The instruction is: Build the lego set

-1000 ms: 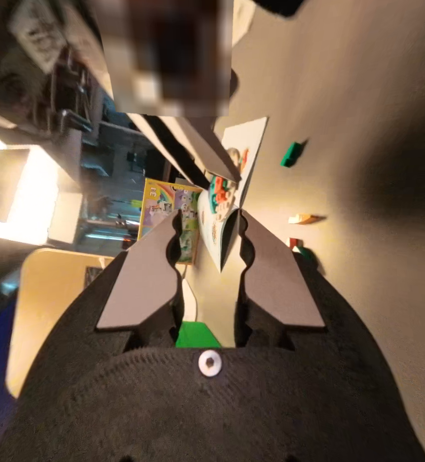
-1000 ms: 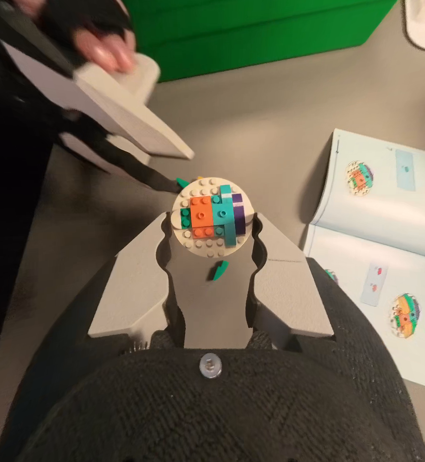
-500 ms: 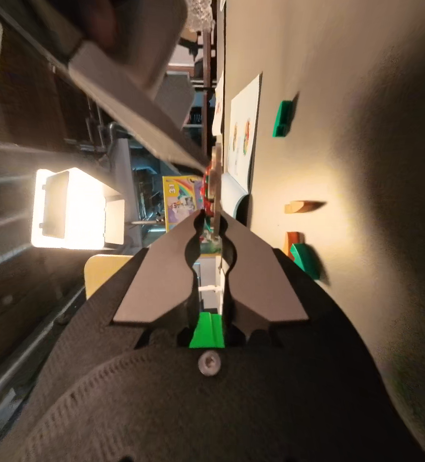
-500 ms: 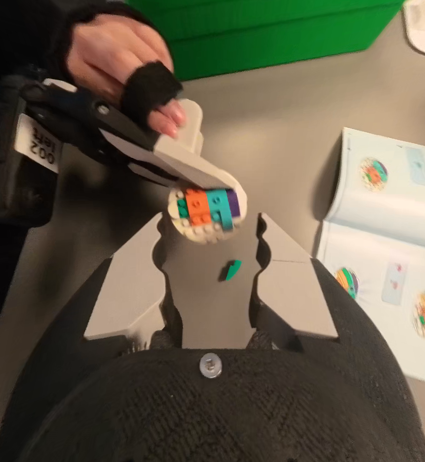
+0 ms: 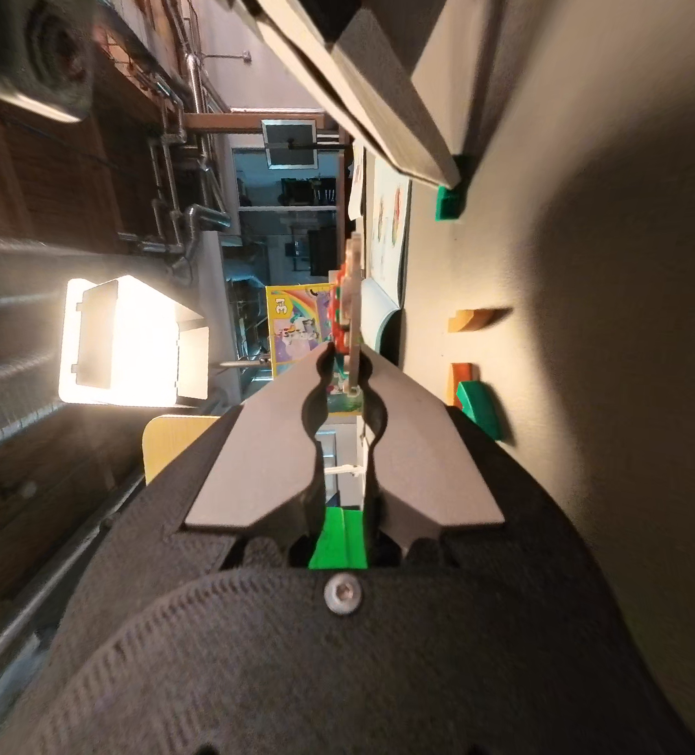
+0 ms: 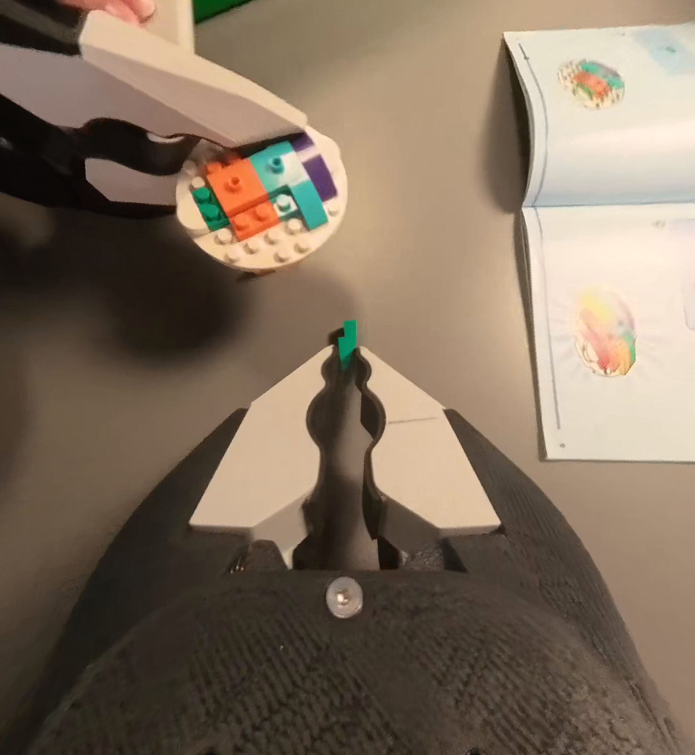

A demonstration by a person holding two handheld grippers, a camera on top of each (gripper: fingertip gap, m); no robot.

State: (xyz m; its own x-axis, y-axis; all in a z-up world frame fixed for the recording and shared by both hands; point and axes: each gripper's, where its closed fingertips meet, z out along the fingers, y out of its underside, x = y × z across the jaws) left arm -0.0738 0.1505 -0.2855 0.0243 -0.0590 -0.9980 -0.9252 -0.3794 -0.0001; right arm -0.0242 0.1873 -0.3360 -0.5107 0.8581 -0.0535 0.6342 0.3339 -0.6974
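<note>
Green brick (image 6: 346,345) pinched at right jaws' tips, round plate (image 6: 262,204) gripped by left jaws

We note print on the colourful box (image 5: 297,327) and the open booklet (image 6: 623,245); wording not transcribed here.

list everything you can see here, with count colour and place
round plate build: 1, white with orange, teal, green, purple bricks, held off the table
small green piece: 1, at right gripper's tips
loose bricks: 3, green, orange, tan, on table
booklet: 1, pale blue, open, right
box: 1, colourful, far end
table: 1, grey
left gripper: shut on build
right gripper: shut on green piece
</note>
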